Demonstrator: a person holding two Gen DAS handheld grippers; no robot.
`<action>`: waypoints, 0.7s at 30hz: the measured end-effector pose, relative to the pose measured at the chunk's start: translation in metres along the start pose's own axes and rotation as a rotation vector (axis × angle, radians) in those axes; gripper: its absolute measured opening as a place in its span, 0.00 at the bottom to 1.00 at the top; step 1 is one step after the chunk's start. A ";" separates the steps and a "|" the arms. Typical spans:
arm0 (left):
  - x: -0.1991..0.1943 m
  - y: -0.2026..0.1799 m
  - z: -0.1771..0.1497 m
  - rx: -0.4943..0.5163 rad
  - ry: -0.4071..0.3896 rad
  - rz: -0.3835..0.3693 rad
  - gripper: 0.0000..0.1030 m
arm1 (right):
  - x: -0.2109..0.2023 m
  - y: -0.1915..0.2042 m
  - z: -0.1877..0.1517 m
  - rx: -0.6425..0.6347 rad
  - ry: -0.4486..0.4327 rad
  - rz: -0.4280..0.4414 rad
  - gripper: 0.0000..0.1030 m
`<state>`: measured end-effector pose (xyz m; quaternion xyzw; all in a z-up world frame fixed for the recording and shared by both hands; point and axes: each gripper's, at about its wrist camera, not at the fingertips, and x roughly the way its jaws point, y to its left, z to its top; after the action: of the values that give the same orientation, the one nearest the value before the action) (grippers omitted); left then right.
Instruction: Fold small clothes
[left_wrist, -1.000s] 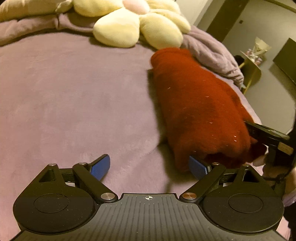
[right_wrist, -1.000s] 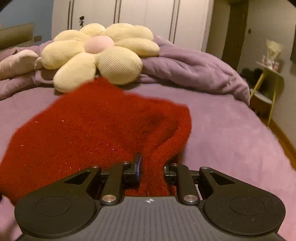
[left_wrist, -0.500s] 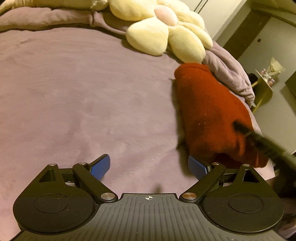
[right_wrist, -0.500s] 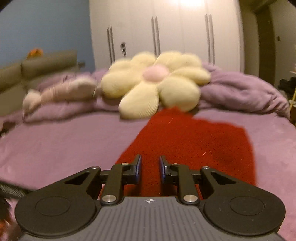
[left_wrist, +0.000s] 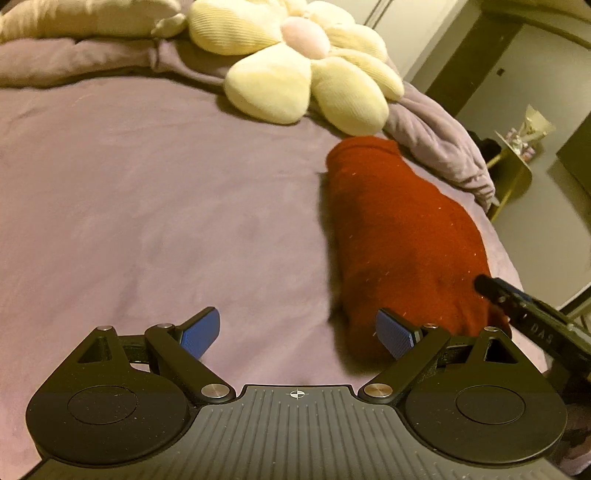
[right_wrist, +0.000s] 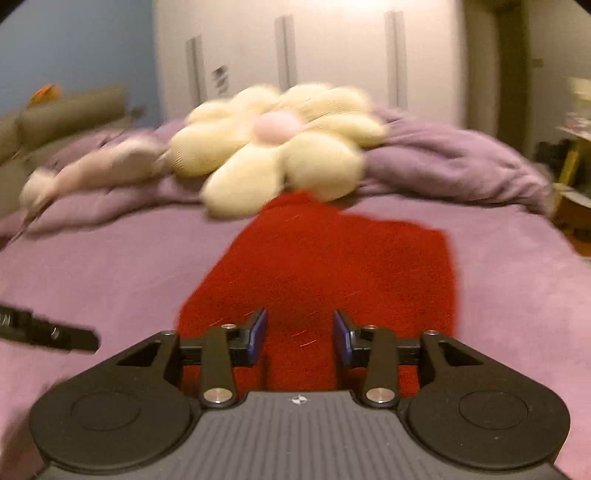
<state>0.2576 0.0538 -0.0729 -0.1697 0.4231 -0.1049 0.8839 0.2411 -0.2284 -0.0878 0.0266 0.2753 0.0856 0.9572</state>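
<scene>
A folded red knit garment (left_wrist: 402, 236) lies on the purple bed, at the right in the left wrist view and straight ahead in the right wrist view (right_wrist: 332, 266). My left gripper (left_wrist: 297, 334) is wide open and empty, just left of the garment's near end. My right gripper (right_wrist: 298, 334) is open and empty above the garment's near edge; it also shows in the left wrist view (left_wrist: 517, 306) at the right. The left gripper's finger shows as a dark bar in the right wrist view (right_wrist: 55, 334).
A yellow flower-shaped cushion (left_wrist: 306, 62) lies at the head of the bed (left_wrist: 147, 184), with a bunched purple blanket (left_wrist: 443, 144) beside it. A yellow side table (left_wrist: 517, 170) stands past the bed's right edge. White wardrobe doors (right_wrist: 332, 59) stand behind.
My right gripper let go of the red garment, opened and drew back. The garment now lies flat and folded. My left gripper pulled back and stayed open.
</scene>
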 end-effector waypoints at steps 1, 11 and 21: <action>0.003 -0.007 0.004 0.016 0.000 -0.001 0.92 | 0.003 -0.008 0.001 0.015 0.003 -0.033 0.37; 0.047 -0.073 0.037 0.205 0.006 0.044 0.92 | 0.030 -0.055 0.001 0.081 0.160 0.001 0.36; 0.102 -0.119 0.073 0.269 -0.011 0.103 0.92 | 0.091 -0.085 0.054 0.207 0.152 -0.064 0.35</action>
<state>0.3728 -0.0742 -0.0567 -0.0282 0.4083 -0.1141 0.9053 0.3588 -0.2958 -0.0977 0.1096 0.3550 0.0280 0.9280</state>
